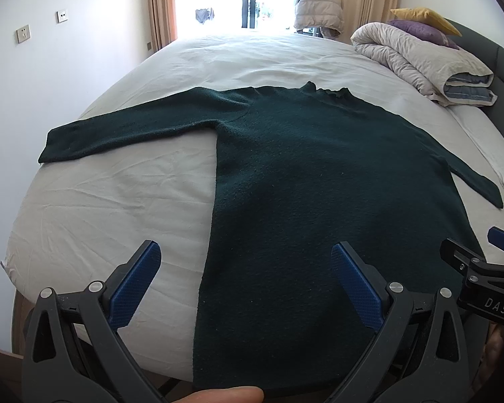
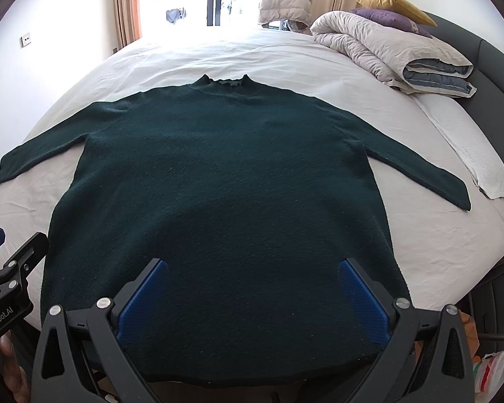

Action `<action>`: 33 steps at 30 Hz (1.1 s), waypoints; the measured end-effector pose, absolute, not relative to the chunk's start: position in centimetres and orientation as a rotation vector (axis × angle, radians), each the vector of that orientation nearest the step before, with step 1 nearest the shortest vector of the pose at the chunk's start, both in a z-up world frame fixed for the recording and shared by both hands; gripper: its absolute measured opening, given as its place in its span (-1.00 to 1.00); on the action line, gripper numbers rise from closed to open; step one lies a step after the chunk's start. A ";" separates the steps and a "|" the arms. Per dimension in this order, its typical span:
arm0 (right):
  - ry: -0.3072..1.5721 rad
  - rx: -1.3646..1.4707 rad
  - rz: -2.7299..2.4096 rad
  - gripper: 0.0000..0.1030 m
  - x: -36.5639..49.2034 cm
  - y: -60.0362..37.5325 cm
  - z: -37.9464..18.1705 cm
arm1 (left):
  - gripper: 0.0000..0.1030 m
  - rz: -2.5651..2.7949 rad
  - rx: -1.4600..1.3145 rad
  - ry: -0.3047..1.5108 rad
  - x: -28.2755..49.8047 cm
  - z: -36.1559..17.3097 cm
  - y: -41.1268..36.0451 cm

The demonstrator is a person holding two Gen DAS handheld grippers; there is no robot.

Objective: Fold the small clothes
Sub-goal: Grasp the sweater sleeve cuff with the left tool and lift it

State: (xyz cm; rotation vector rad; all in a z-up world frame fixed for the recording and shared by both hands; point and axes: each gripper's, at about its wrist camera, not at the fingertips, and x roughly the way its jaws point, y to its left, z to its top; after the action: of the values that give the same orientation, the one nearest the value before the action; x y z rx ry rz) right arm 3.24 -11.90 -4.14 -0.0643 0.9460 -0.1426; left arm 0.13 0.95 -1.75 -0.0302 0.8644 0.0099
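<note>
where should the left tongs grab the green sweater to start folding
Take the left sleeve near its cuff, coming in from the bed's left edge. It lies flat and stretched outward, clear of the body, so the open left tongs can pinch it and carry it across.

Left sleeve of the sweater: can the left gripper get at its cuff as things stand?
Probably yes. The left gripper is open over the hem of the sweater, and the left sleeve lies flat and outstretched on the bed sheet, with nothing on or around its cuff.
</note>
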 end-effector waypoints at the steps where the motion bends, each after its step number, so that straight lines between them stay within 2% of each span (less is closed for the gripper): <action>1: 0.948 -0.066 -0.142 1.00 3.3 -11.9 -4.2 | 1.00 0.010 -0.032 0.866 0.1 -1.8 1.0; 16: 0.966 -0.042 -0.112 1.00 3.8 -12.0 -4.4 | 1.00 -0.006 -0.113 0.884 0.2 -2.4 3.8; 21: 0.958 0.038 -0.031 1.00 4.0 -11.9 -4.3 | 1.00 -0.008 -0.262 0.864 1.2 -2.3 9.7; 28: 0.881 0.114 0.079 1.00 4.6 -10.6 -3.2 | 1.00 0.011 -0.546 0.740 1.9 -2.6 20.0; 31: 0.835 0.125 0.125 1.00 4.8 -9.8 -2.6 | 1.00 0.018 -0.613 0.798 2.9 -3.5 23.4; 33: 0.814 0.133 0.155 1.00 5.1 -9.4 -2.3 | 1.00 0.021 -0.719 0.760 3.3 -4.2 26.3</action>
State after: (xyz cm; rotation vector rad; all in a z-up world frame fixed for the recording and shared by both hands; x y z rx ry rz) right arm 5.08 -9.42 -2.27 0.1326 0.8145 0.1547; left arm 3.25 26.33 -4.22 -0.7188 0.7601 0.0205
